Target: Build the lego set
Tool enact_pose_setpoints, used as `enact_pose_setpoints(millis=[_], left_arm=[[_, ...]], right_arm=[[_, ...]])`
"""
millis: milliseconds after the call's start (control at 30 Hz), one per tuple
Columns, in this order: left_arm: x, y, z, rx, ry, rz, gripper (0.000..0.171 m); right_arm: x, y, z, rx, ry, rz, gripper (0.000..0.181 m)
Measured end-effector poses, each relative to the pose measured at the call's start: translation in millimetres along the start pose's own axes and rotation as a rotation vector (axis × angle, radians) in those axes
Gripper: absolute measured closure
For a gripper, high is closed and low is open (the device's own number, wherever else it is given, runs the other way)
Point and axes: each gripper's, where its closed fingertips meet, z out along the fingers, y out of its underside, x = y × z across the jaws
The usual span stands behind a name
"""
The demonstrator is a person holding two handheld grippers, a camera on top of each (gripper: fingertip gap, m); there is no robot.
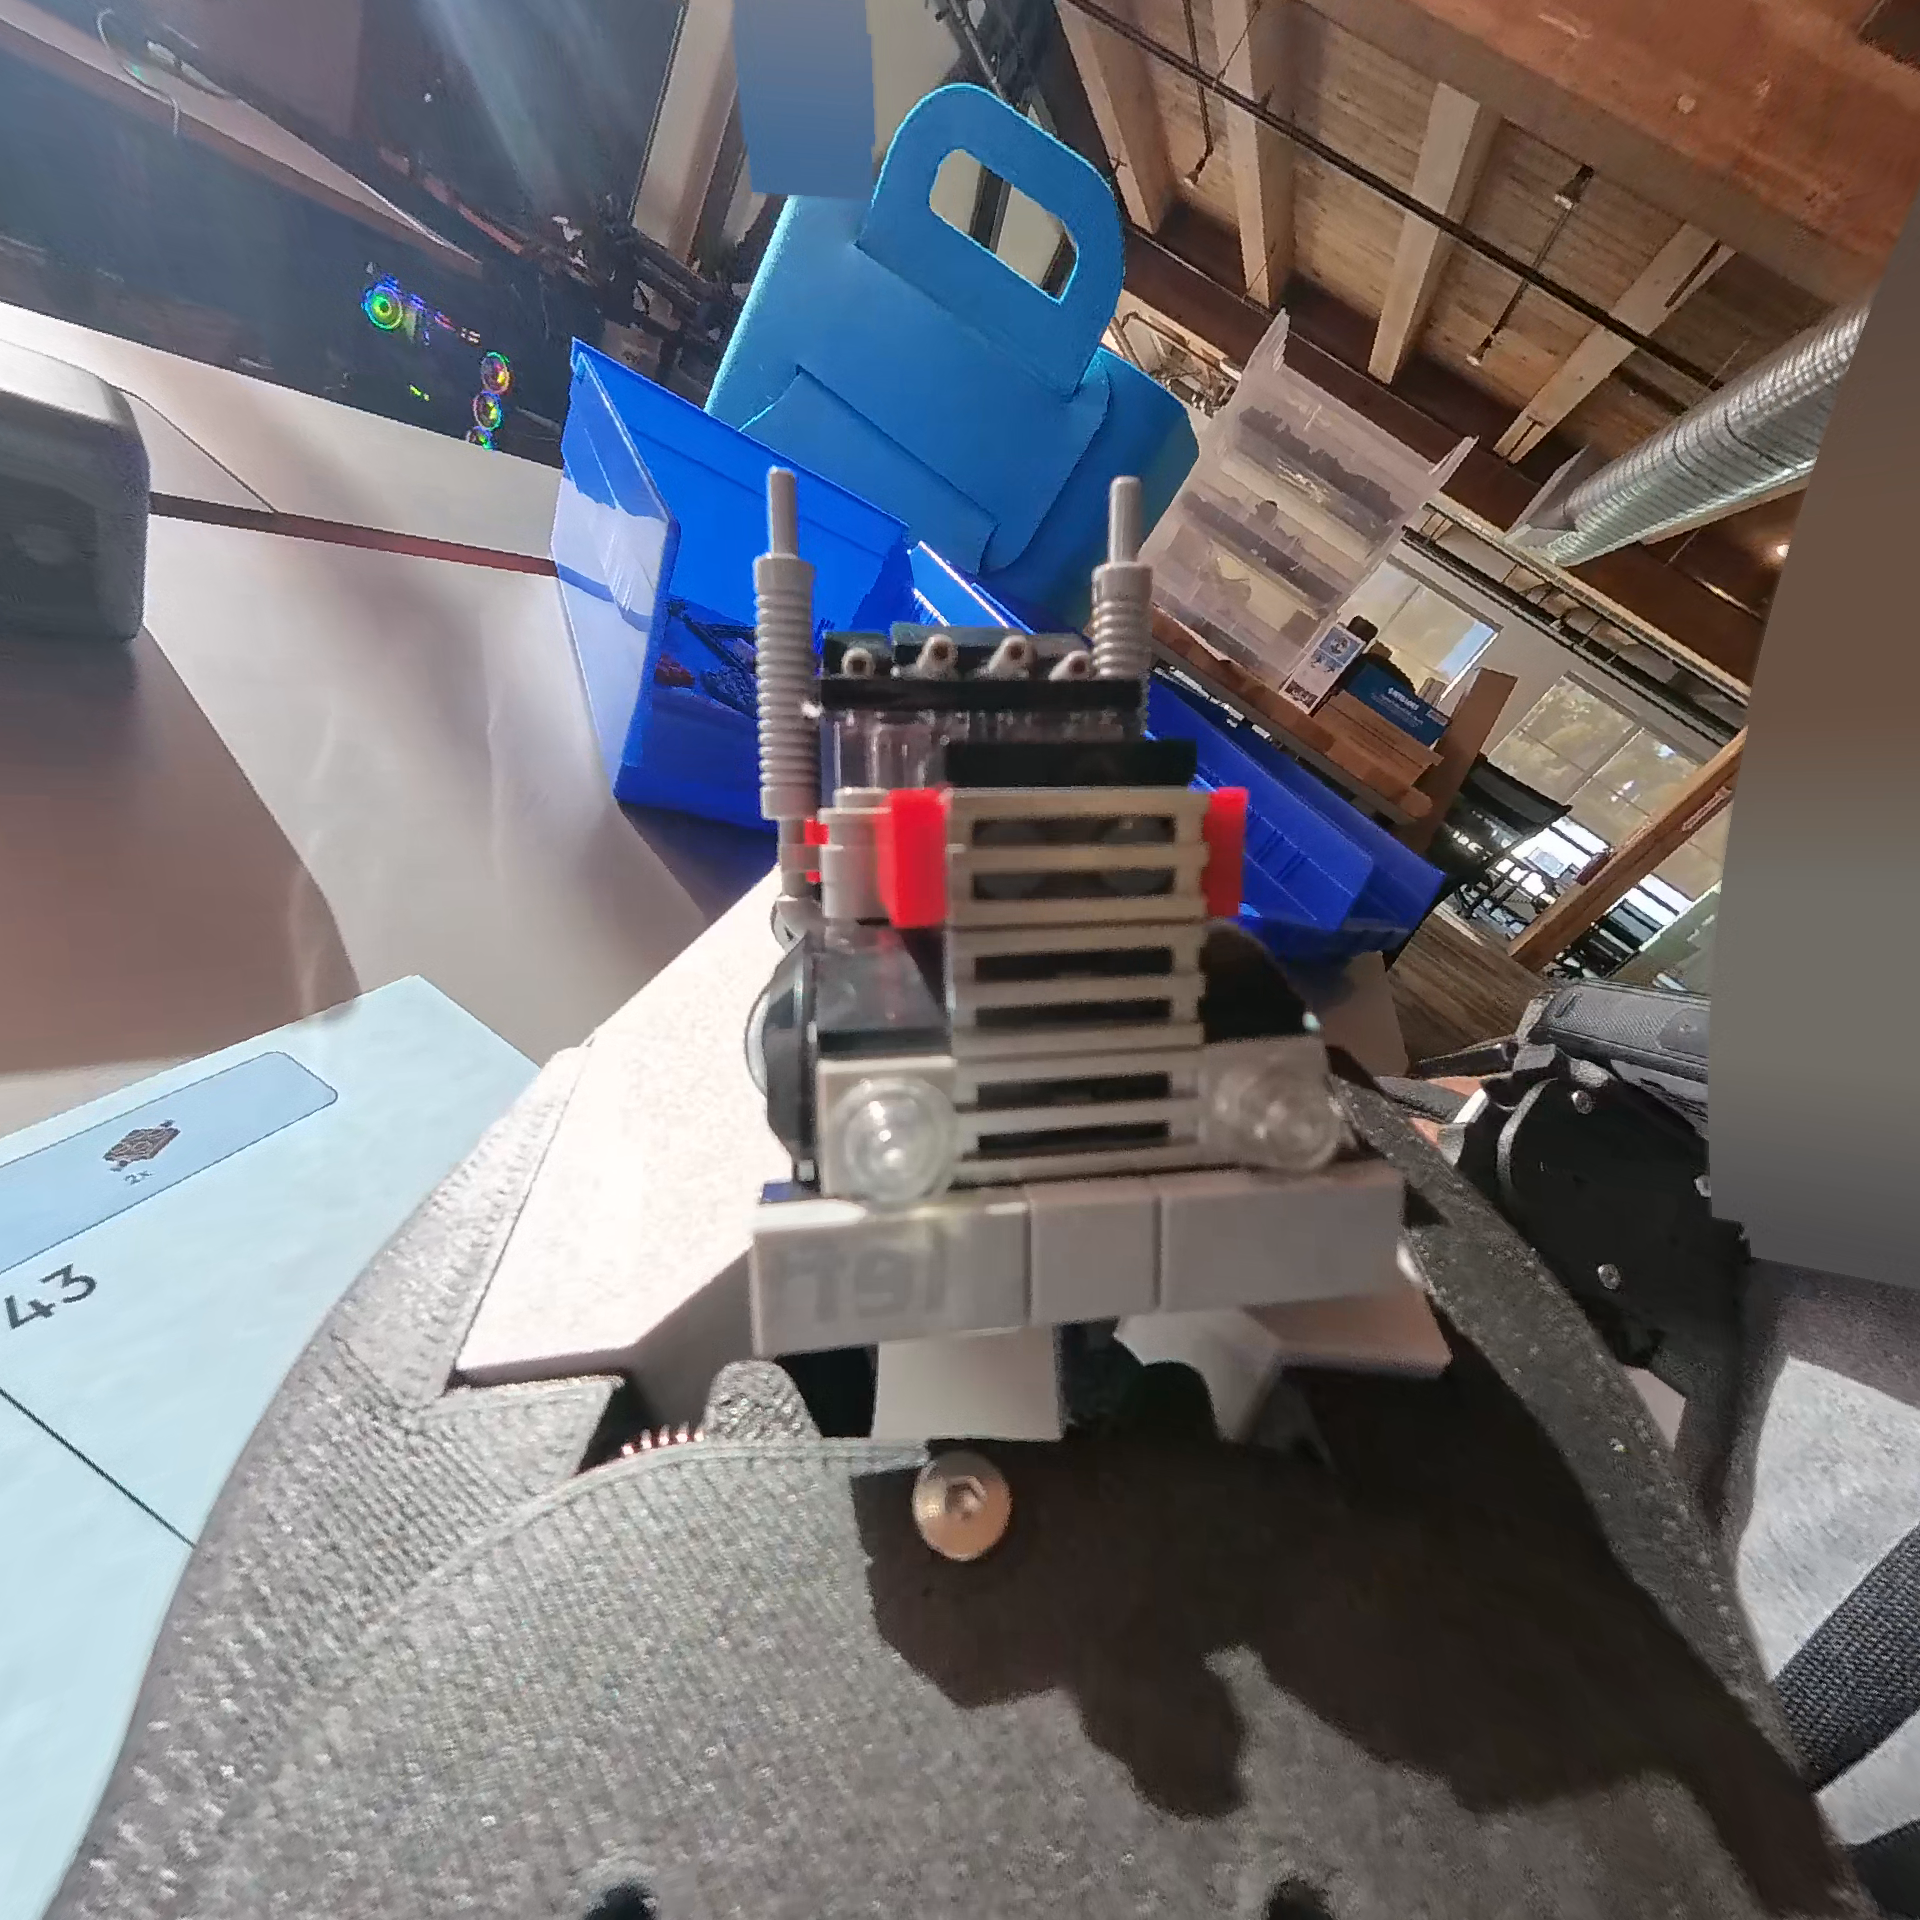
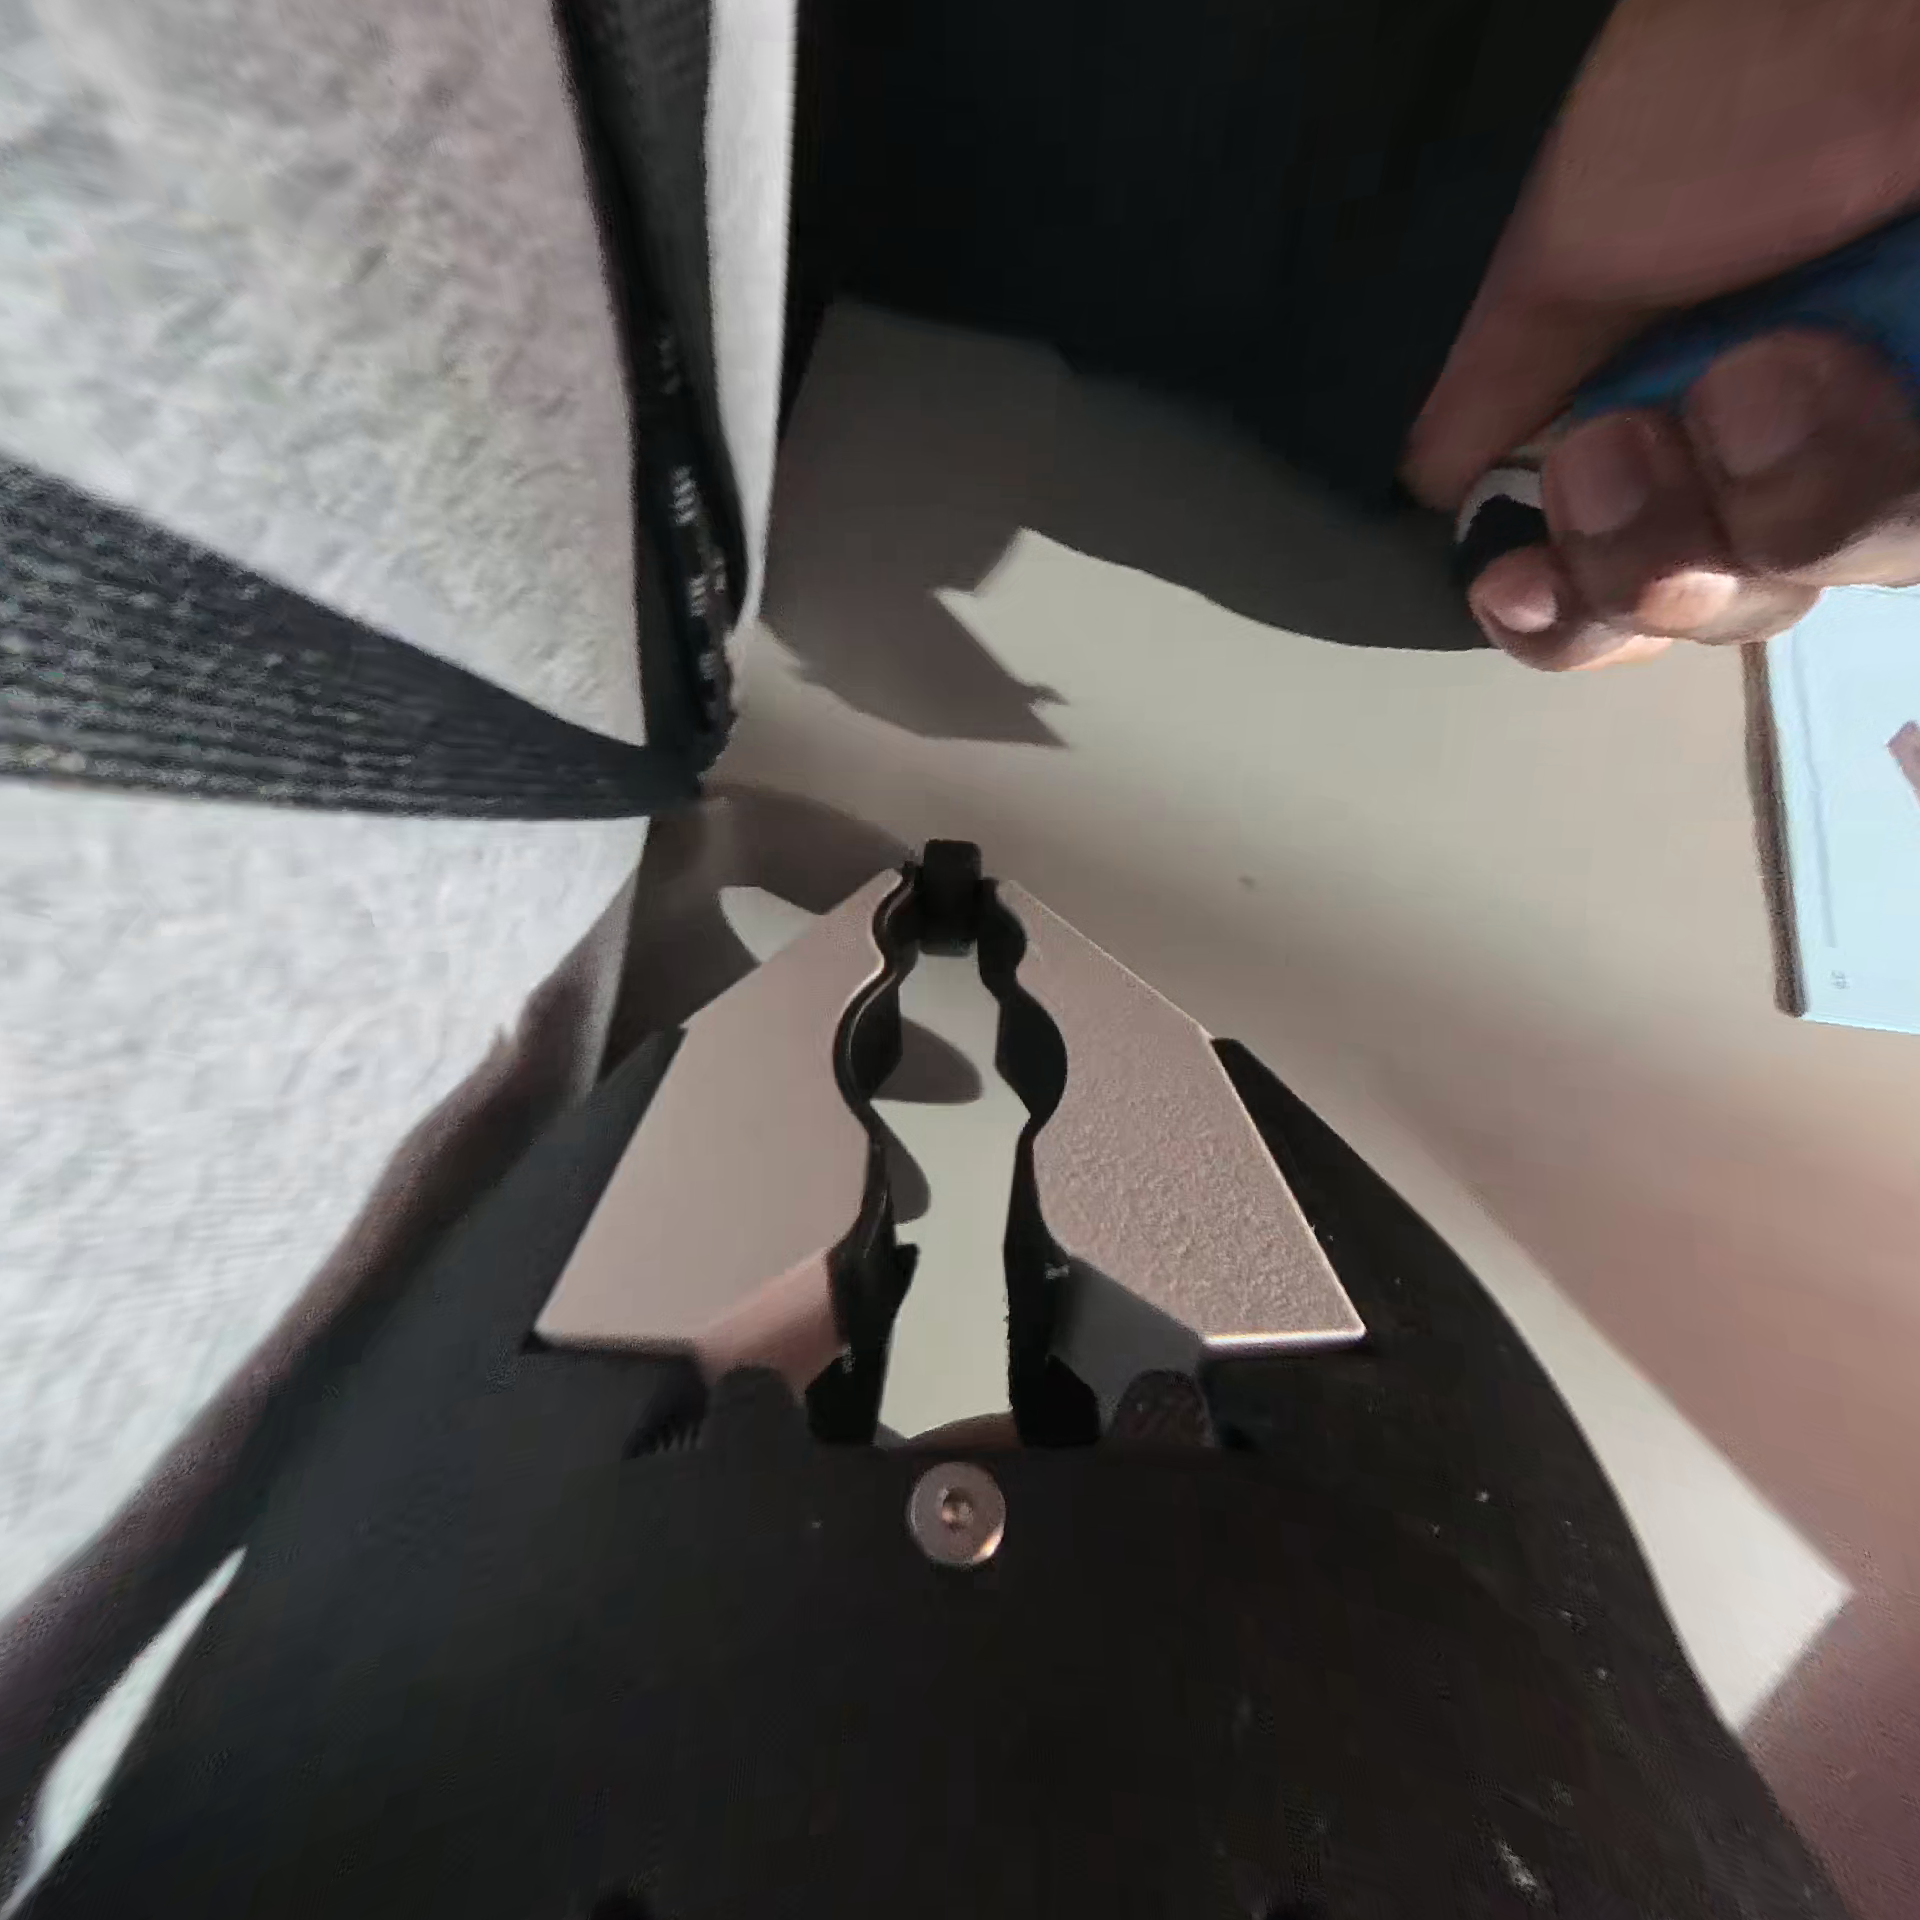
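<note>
In the left wrist view my left gripper [image 1: 1049, 1060] is shut on a lego truck [image 1: 1070, 1039]. The truck is black and grey with a slatted grey grille, two clear headlights, red side bits and two grey exhaust stacks. It faces the camera and hides most of both fingers. In the right wrist view my right gripper [image 2: 951, 894] is shut on a small black lego piece [image 2: 951, 883] at its fingertips, above the pale table [image 2: 1299, 831]. The truck does not show in the right wrist view.
A blue parts bin [image 1: 665, 644] and a blue carrier [image 1: 935, 343] stand behind the truck. The pale blue instruction booklet [image 1: 208, 1299] lies at the left and also shows in the right wrist view [image 2: 1860, 810]. A person's hand [image 2: 1714, 499] grips a handle at upper right. White fabric with black straps [image 2: 260, 520] fills the left. Spacing between my two grippers at the tips: around 20 cm.
</note>
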Motion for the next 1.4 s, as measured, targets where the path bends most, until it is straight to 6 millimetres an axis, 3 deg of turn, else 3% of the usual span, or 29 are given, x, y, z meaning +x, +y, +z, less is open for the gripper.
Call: enact_pose_setpoints(millis=[67,100,200,267,433,500,600,767,967,1100,1233,1300,1400], left_arm=[[-2.8,-1.1,-0.8,0.001,-0.003,-0.017,0.119],[-4.8,-0.7,-0.7,-0.005,-0.009,-0.024,0.119],[-10.7,3.6,3.3,-0.039,-0.026,-0.061,0.118],[-16.6,7.9,8.3,-0.065,-0.050,-0.113,0.118],[-27.1,18.6,16.9,-0.116,-0.074,-0.281,0.118],[-28.1,17.8,17.1,-0.107,-0.064,-0.325,0.117],[-30.1,16.0,17.3,-0.097,-0.043,-0.403,0.117],[-36.5,14.1,27.7,-0.110,0.009,-0.603,0.117],[-41.5,12.7,55.4,-0.152,0.073,-0.735,0.116],[-44.7,13.2,61.1,-0.091,0.085,-0.760,0.117],[-47.1,6.7,57.6,-0.015,0.047,-0.693,0.118],[-48.0,3.8,55.8,0.002,0.007,-0.622,0.118],[-45.4,3.0,53.4,0.013,-0.021,-0.550,0.118]], right_arm=[[20.8,0.1,-6.7,0.024,0.083,0.020,0.168],[41.8,6.0,-15.2,0.022,0.173,0.044,0.168],[122.8,44.0,-58.7,-0.076,0.563,0.137,0.168],[147.5,73.3,-76.2,-0.206,0.693,0.170,0.168],[147.6,74.8,-76.1,-0.243,0.705,0.157,0.164],[143.4,70.1,-74.2,-0.195,0.655,0.204,0.149],[141.0,68.2,-77.0,-0.126,0.586,0.278,0.138],[138.2,71.1,-81.6,-0.073,0.467,0.349,0.143],[134.6,74.0,-71.3,-0.107,0.360,0.310,0.157],[166.4,64.1,-91.7,0.000,0.493,0.334,0.158],[197.1,26.0,-120.2,0.271,0.644,0.335,0.158],[204.6,14.1,-125.0,0.348,0.700,0.316,0.158],[211.6,11.9,-127.3,0.363,0.788,0.282,0.158]])
